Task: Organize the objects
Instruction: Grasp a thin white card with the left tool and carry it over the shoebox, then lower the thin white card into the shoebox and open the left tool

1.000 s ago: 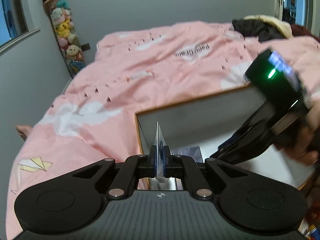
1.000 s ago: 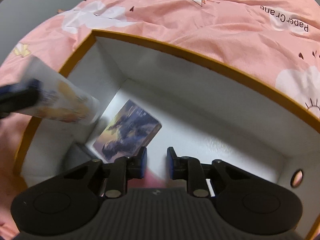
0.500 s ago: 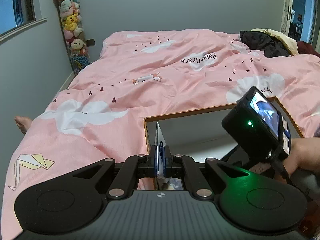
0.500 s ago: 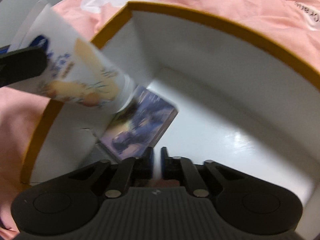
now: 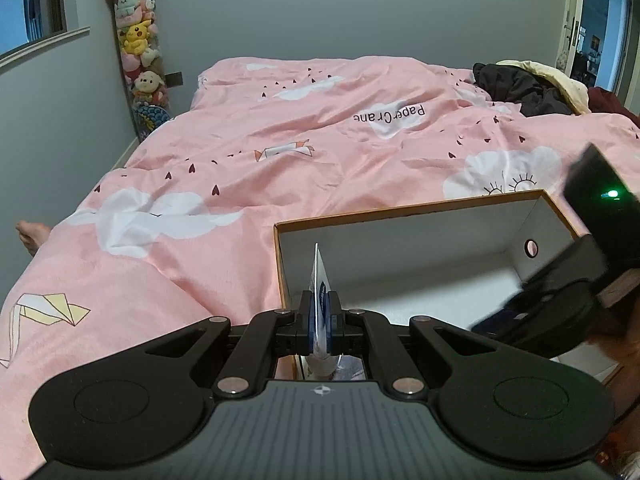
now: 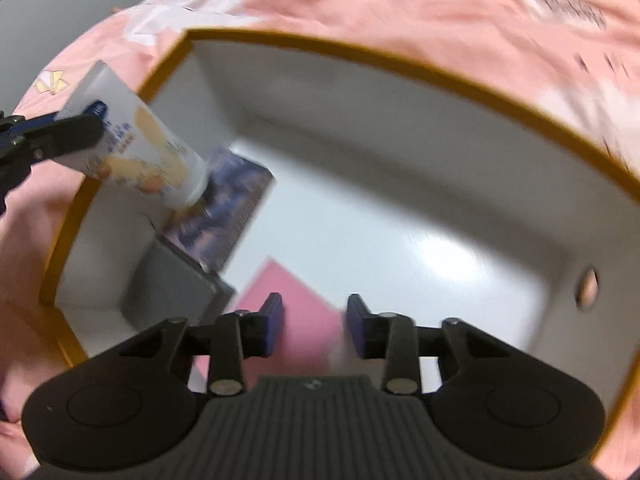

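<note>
The white squeeze tube printed with blue and yellow artwork (image 6: 136, 152) is clamped at its flat crimped end by the left gripper (image 5: 320, 322), jaws pressed tight on it, and hangs cap-down over the near left corner of the open white cardboard box with the orange rim (image 6: 384, 56). The box sits on the pink quilt with white clouds (image 5: 240, 168). Already inside it lie a purple-blue picture card or booklet (image 6: 228, 216), a grey flat box (image 6: 176, 292) partly under that card, and a pink flat sheet (image 6: 296, 320). The right gripper (image 6: 314, 328) hovers above the pink sheet with its jaws spread apart and nothing between them.

Judging by this, several items are packed and the tube is next to go in; whether more remains outside cannot be told.

The right wrist view shows the box contents and the tube's printed side; the left wrist view shows the tube edge-on, almost none of the contents, the room, and the blurred right gripper body.
</note>
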### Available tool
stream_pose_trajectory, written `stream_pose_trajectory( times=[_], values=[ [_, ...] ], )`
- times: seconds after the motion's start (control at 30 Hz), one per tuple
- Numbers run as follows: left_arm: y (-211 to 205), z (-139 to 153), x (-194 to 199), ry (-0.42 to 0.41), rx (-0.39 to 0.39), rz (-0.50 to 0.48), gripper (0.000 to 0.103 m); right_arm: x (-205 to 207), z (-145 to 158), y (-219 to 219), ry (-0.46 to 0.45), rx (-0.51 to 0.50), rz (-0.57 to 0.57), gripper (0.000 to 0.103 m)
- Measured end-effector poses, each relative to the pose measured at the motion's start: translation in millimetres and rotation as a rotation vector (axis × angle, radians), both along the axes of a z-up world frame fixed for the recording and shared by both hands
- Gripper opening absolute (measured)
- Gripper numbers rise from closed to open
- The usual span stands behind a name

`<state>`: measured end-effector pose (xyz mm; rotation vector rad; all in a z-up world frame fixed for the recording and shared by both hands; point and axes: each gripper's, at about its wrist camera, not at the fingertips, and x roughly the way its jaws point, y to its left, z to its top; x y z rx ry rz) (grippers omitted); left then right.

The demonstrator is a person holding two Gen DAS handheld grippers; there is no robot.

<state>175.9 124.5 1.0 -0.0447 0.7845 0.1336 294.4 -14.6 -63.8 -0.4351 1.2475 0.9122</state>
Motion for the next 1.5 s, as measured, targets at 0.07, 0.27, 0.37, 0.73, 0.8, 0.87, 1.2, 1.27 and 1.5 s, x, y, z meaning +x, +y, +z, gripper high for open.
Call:
stream_pose_trajectory(
  times=[0.07,0.27,0.37,0.73,0.8,0.87,1.2,1.27,1.5],
  values=[
    [-1,-1,0,0.002,-0.004,-0.003,0.005,-2,-4,-7,0.05,-0.012,-0.014,0.039],
    [-3,-2,2,0.006,-0.024,-0.019,0.005,-15,-21,-2,0.12,-0.019,-0.014,0.022],
    [-3,-3,4,0.014,-0.021,-0.026,0.005,-17,-20,3,0.099,-0.021,0.011,0.022],
    [-9,-4,40,0.035,0.031,-0.127,0.005,-8,-3,-5,0.039,0.018,-0.001,0.025],
    [-11,-3,50,0.021,0.062,-0.136,0.005,-11,-1,-5,0.027,0.026,0.012,0.025],
    [-17,-4,58,0.013,0.136,-0.18,0.005,-15,0,-3,0.009,0.029,0.03,0.025],
    [-38,-39,71,0.121,0.439,-0.417,0.006,-16,5,-9,0.002,0.047,0.032,0.025],
    [-36,-44,73,0.137,0.441,-0.415,0.007,-16,4,-8,0.001,0.047,0.029,0.025],
    [-31,-42,76,0.154,0.439,-0.378,0.013,-18,7,-9,-0.011,0.043,0.017,0.026]
  ],
)
